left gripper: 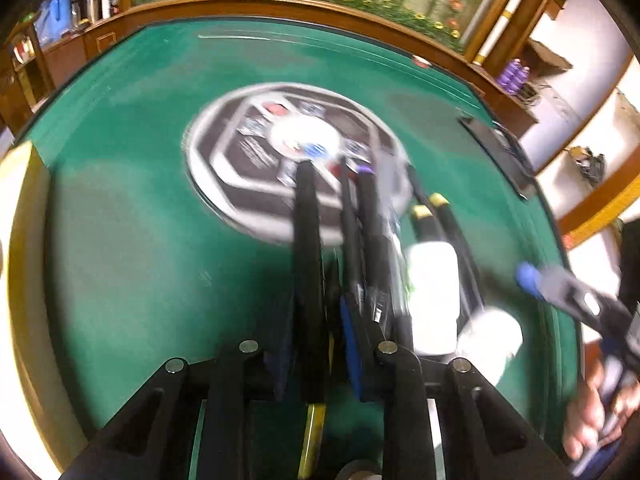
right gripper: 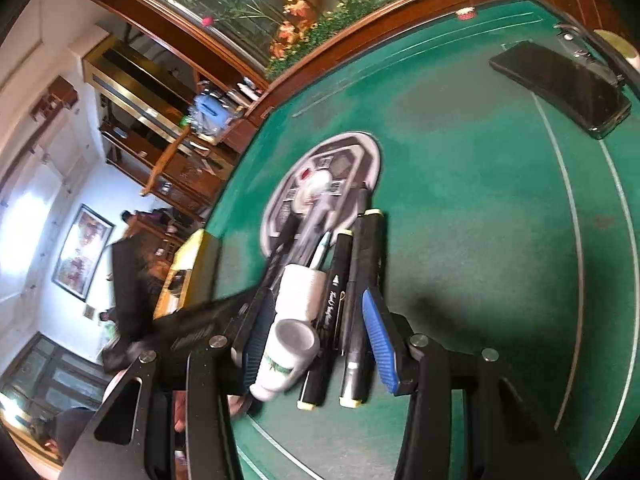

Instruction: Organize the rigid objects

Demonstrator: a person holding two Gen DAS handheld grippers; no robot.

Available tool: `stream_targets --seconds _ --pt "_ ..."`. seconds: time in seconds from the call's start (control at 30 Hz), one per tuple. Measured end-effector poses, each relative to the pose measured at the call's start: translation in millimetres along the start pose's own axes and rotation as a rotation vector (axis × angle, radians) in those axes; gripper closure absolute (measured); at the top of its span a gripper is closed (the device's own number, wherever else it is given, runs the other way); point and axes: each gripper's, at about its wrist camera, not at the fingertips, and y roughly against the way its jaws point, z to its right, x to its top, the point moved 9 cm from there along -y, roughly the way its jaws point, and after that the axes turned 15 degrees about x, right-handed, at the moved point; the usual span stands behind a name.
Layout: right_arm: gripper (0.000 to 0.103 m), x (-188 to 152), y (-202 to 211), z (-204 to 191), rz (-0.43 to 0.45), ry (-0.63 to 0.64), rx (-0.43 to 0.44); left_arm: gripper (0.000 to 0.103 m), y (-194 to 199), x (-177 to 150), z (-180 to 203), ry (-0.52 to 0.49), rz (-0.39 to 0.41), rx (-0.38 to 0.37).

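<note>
On the green felt table (left gripper: pixel 120 220) lies a cluster of black markers with yellow ends (right gripper: pixel 360 288) and two small white bottles (right gripper: pixel 300 284). In the left wrist view my left gripper (left gripper: pixel 334 248) is nearly shut around one black marker (left gripper: pixel 352 240), with the white bottles (left gripper: pixel 434 300) just to its right. The view is blurred. My right gripper (right gripper: pixel 316 320) is open, its blue-padded fingers (right gripper: pixel 380 344) straddling the markers and bottles. It also shows in the left wrist view (left gripper: pixel 560 292) at the right.
A round grey and black emblem (left gripper: pixel 296 160) is in the table's middle. A black phone (right gripper: pixel 560 88) lies at the far right edge. A yellow box (right gripper: pixel 188 272) stands at the left edge. A wooden rail (left gripper: pixel 280 4) rims the table.
</note>
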Motion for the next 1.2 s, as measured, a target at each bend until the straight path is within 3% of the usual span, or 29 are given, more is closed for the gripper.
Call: stream_targets --seconds 0.07,0.2,0.23,0.3,0.37,0.43,0.53,0.77,0.87,0.93,0.97,1.0,1.13,1.2 --pt "0.058 1.4 0.3 3.0 0.004 0.002 -0.009 0.081 9.0 -15.3 7.8 -0.002 -0.008 -0.049" --pt "0.058 1.9 1.4 3.4 0.01 0.004 -0.011 0.077 33.9 -27.7 6.9 -0.007 0.055 -0.044" --pt "0.058 1.2 1.7 3.4 0.011 0.005 -0.01 0.071 45.6 -30.0 2.6 -0.003 0.088 -0.046" --pt "0.058 1.2 2.9 2.4 0.017 0.01 -0.008 0.045 69.2 -34.7 -6.9 -0.002 0.169 -0.036" --pt "0.058 1.1 3.4 1.6 0.019 0.009 -0.003 0.03 91.6 -43.8 -12.9 -0.021 0.244 -0.034" --pt "0.058 -0.3 2.8 1.4 0.015 0.0 0.004 0.024 102.8 -56.8 -19.3 -0.021 0.256 -0.053" --pt "0.058 -0.2 0.8 0.0 0.01 0.001 0.006 0.024 106.9 -80.4 -17.1 0.011 0.233 -0.125" --pt "0.058 -0.4 0.9 -5.2 0.022 0.042 -0.013 0.024 91.1 -112.1 -14.0 -0.065 0.274 0.058" --pt "0.058 -2.6 -2.5 -8.0 0.01 0.056 -0.011 0.026 86.6 -108.4 -19.1 -0.034 0.298 0.055" --pt "0.058 -3.3 -4.1 -8.6 0.005 0.056 -0.009 0.04 88.2 -104.6 -19.0 -0.022 0.32 0.034" --pt "0.058 -3.4 -4.8 -8.9 0.003 0.059 -0.01 0.06 86.2 -104.1 -19.0 -0.025 0.318 0.041" --pt "0.058 -3.7 -5.1 -9.4 0.002 0.061 -0.01 0.065 81.4 -102.5 -21.5 -0.025 0.31 0.072" --pt "0.058 -4.7 -5.3 -20.1 -0.001 0.097 0.006 0.065 83.3 -99.0 -29.5 0.041 0.33 0.037" --pt "0.058 -9.0 -8.9 -31.4 -0.016 0.144 0.022 0.065 93.6 -97.1 -30.4 0.075 0.351 -0.016"
